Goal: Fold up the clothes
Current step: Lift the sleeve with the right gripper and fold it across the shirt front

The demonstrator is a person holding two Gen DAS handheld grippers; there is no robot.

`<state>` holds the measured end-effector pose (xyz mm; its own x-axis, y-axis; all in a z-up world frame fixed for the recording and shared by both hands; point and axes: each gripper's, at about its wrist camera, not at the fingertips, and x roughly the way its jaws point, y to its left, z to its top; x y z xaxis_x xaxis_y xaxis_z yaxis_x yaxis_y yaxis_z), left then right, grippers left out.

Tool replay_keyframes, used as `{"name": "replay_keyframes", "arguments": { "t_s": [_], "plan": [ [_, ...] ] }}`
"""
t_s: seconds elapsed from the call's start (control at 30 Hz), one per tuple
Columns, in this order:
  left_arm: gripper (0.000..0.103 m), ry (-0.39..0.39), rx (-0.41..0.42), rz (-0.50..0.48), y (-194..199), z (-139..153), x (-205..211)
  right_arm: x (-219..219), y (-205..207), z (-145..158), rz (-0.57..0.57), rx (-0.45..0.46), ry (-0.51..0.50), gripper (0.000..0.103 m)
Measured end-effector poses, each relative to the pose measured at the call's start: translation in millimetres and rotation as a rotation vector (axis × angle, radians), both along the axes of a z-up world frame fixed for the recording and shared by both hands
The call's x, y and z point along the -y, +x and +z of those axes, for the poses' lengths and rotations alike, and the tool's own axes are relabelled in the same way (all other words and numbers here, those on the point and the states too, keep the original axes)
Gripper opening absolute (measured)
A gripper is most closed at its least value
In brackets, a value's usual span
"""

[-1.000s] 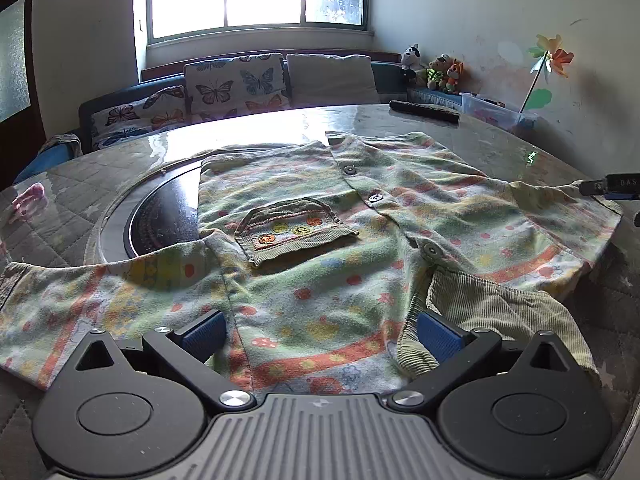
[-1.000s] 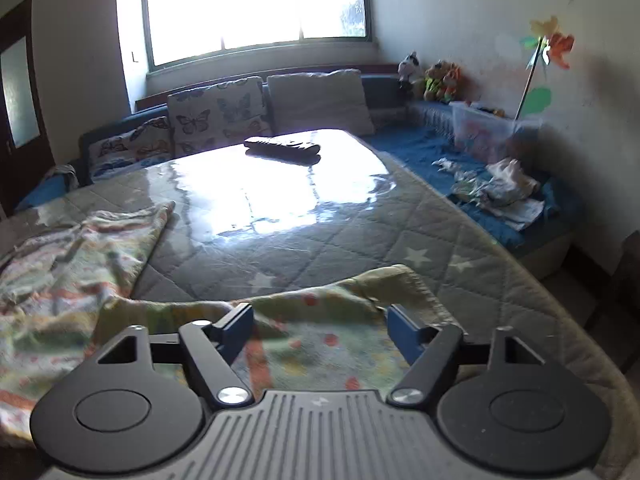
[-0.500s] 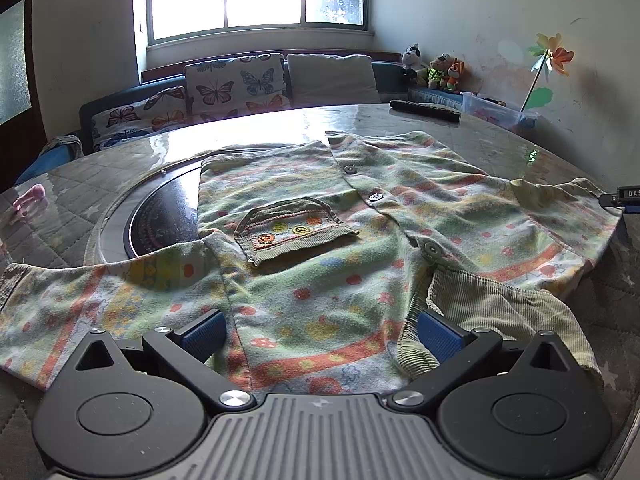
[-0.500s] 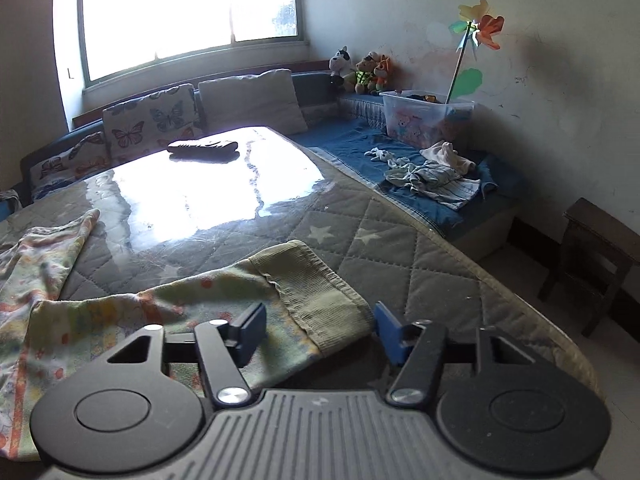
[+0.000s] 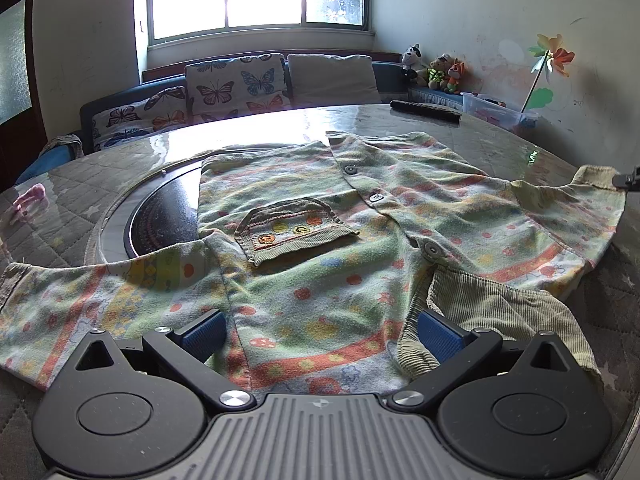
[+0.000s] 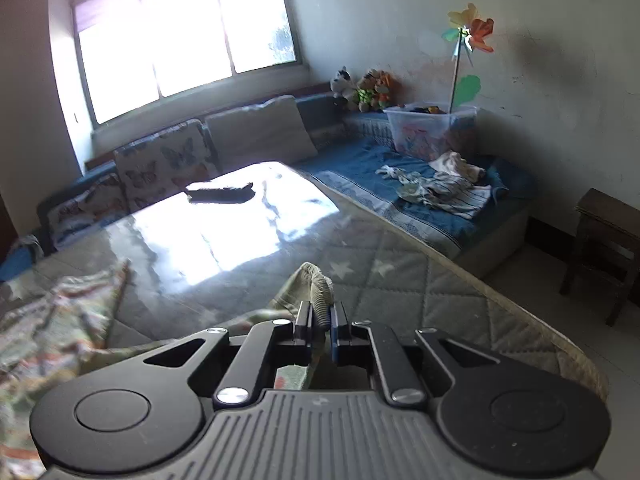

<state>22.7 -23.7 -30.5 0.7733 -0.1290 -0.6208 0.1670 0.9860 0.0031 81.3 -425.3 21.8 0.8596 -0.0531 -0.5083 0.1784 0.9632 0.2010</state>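
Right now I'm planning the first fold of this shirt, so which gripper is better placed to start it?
Right. The right gripper is shut on the sleeve cuff, ready to carry it inward. The left gripper is open over the shirt, holding nothing.

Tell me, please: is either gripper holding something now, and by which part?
The right gripper is shut on the shirt, pinching the ribbed cuff of one sleeve. The left gripper is open over the shirt's collar end and holds nothing.

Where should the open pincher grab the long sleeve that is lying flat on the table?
Best at the ribbed cuff ending the flat sleeve, I think: it looks thicker than the soft cloth. The left gripper, open, should slide in low from the table edge, one finger under. The right gripper already pinches the other cuff.
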Motion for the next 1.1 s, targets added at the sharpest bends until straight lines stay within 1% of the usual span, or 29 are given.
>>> {"name": "replay_keyframes", "arguments": {
  "t_s": [0.1, 0.23, 0.4, 0.53, 0.7, 0.87, 0.97, 1.1],
  "plan": [
    [0.103, -0.002, -0.001, 0.002, 0.0, 0.7, -0.1, -5.7, -4.8, 17.0, 0.033, 0.039, 0.025, 0.007],
    [0.103, -0.012, 0.000, 0.005, -2.3, 3.2, -1.8, -28.2, -7.5, 45.7, 0.117, 0.102, 0.031, 0.007],
    [0.103, -0.025, 0.027, 0.007, -9.4, 10.3, -6.5, -73.6, -7.6, 78.8, 0.264, 0.182, 0.036, 0.007],
    [0.103, -0.039, 0.057, 0.023, -14.4, 17.4, -15.3, -119.9, -4.7, 94.9, 0.397, 0.215, 0.035, 0.007],
    [0.103, -0.058, 0.077, 0.049, -19.6, 19.9, -27.6, -182.2, 4.6, 96.9, 0.554, 0.204, 0.032, 0.007],
    [0.103, -0.071, 0.082, 0.071, -23.4, 19.3, -38.2, -236.0, 12.2, 83.9, 0.663, 0.157, 0.021, 0.007],
    [0.103, -0.075, 0.085, 0.082, -24.9, 19.0, -43.2, -261.2, 13.5, 73.4, 0.712, 0.116, 0.020, 0.007],
    [0.103, -0.076, 0.086, 0.095, -24.6, 19.5, -45.6, -283.7, 6.5, 60.1, 0.774, 0.064, 0.021, 0.009]
  ]
}}
